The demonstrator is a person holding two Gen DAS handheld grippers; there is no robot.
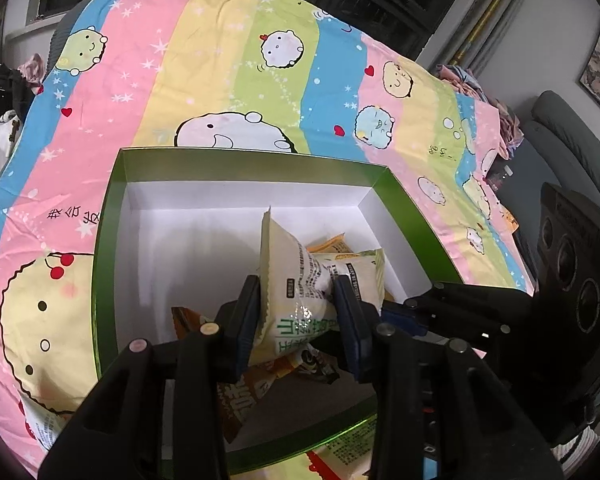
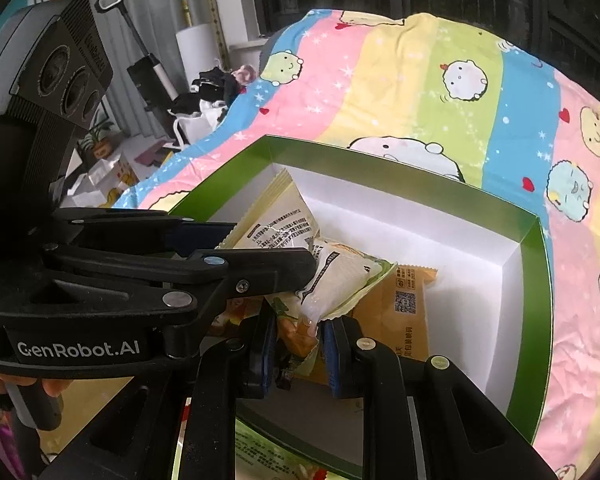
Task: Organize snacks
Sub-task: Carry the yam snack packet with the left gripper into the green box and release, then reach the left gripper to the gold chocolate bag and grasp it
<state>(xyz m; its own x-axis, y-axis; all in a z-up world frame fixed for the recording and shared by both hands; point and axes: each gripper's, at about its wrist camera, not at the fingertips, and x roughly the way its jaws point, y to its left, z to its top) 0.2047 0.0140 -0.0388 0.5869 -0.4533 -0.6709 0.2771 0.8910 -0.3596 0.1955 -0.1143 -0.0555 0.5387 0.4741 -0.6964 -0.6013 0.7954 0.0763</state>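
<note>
A shallow cardboard box [image 1: 112, 216] — glossy green outside, matt white inside — sits on a striped pastel cartoon bedsheet [image 1: 228, 60]. The left gripper [image 1: 298, 320] is clamped on a crinkly cream plastic snack packet [image 1: 296, 280] over the box's near edge. The right gripper [image 2: 298, 350] pinches a pale green-edged snack pouch [image 2: 340, 280] beside it. Flat orange packets [image 2: 400, 304] lie on the box floor near its right wall.

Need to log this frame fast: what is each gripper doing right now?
Left gripper: shut on a cream snack packet, above the green box.
Right gripper: shut on a small snack packet.
</note>
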